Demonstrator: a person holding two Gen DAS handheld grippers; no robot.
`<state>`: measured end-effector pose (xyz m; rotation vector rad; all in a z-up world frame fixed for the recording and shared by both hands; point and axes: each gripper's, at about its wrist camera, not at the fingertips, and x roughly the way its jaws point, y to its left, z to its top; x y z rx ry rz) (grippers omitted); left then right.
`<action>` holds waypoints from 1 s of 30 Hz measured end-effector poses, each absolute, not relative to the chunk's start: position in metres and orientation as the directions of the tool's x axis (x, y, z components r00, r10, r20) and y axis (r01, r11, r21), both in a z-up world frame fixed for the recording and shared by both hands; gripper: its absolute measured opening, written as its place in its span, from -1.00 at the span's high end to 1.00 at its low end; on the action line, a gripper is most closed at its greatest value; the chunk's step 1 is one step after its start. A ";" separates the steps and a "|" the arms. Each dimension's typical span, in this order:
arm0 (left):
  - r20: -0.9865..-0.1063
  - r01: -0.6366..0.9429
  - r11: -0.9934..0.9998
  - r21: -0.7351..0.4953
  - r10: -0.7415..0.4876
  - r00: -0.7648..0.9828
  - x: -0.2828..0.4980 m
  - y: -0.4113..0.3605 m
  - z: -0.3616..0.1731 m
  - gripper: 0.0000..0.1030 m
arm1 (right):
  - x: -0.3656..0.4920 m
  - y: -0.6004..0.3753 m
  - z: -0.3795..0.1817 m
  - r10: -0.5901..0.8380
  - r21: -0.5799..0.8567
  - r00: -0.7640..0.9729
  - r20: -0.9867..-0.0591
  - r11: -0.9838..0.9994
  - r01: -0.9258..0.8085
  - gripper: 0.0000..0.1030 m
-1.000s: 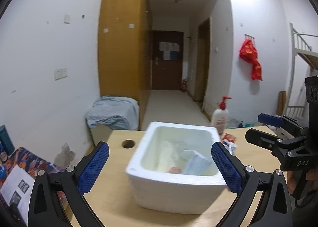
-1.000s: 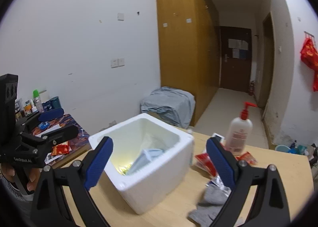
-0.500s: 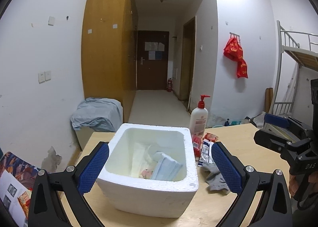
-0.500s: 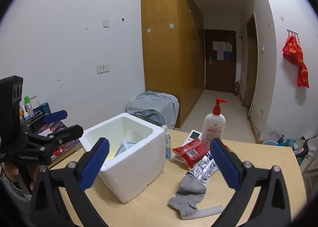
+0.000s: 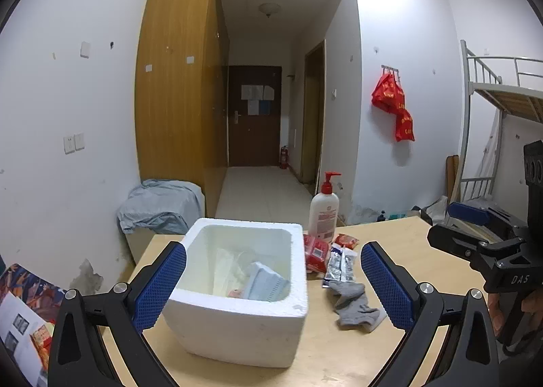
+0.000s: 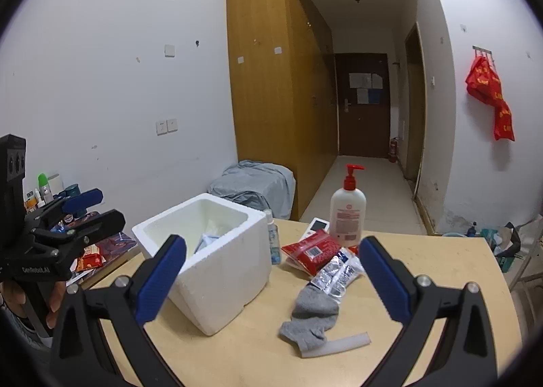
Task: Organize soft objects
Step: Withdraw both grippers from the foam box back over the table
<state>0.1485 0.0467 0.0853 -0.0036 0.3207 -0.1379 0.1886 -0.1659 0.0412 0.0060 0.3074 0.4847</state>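
Note:
A white foam box (image 5: 244, 288) (image 6: 210, 258) stands on the wooden table and holds a blue face mask (image 5: 264, 282) and other soft items. A grey sock (image 5: 353, 302) (image 6: 314, 315) lies on the table right of the box. My left gripper (image 5: 273, 282) is open and empty, held above the table in front of the box. My right gripper (image 6: 271, 276) is open and empty, held above the table in front of the sock and box. Each gripper shows at the edge of the other's view.
A red packet (image 6: 310, 251), a silver packet (image 6: 336, 273), a pump bottle (image 6: 348, 214), a small blue bottle (image 6: 273, 241) and a white strip (image 6: 336, 341) lie on the table (image 6: 441, 285). A cluttered side table (image 6: 101, 251) stands left.
Both grippers have pulled back and up from the box. The view has widened, so the sock and packets to the right of the box now show. Both stay open.

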 end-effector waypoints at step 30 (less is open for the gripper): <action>-0.240 0.155 0.983 -0.102 -0.176 0.955 0.085 -0.013 0.009 -0.99 | 0.113 -0.208 -0.026 0.327 0.039 0.912 -0.249 0.944 -0.328 -0.99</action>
